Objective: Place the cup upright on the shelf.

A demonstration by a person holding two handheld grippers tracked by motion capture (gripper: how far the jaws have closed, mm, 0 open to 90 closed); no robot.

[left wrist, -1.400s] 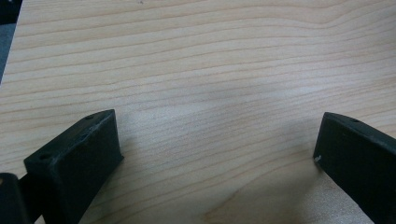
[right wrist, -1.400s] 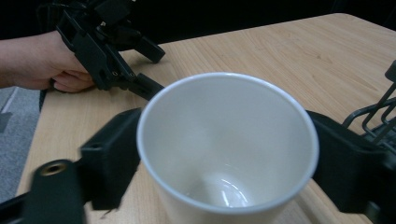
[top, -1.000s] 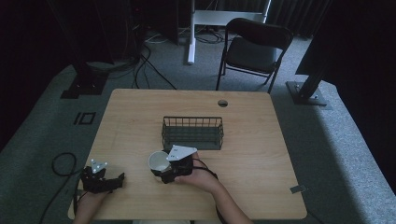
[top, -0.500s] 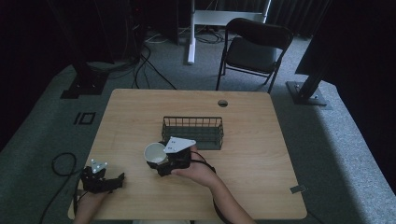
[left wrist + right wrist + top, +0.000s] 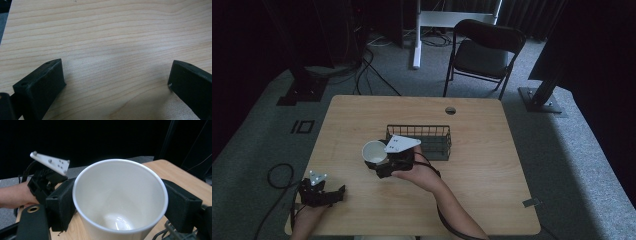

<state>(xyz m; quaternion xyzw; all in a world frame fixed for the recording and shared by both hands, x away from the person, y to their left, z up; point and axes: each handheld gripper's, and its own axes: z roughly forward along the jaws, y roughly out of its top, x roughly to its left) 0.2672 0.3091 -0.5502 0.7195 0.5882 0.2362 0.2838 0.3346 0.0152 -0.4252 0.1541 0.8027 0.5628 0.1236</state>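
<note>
While held: cup (image 5: 120,200) pinched by right gripper (image 5: 384,159) jaws, beside basket (image 5: 432,140), likely bound there.
Left gripper (image 5: 329,194): jaws spread, idle on surface (image 5: 112,37).

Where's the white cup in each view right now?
High view: the cup is left of centre, held by the right gripper beside the basket.
Left gripper view: not in it.
Right gripper view: the cup is centre, between the fingers.
Shared landmark: the table.
</note>
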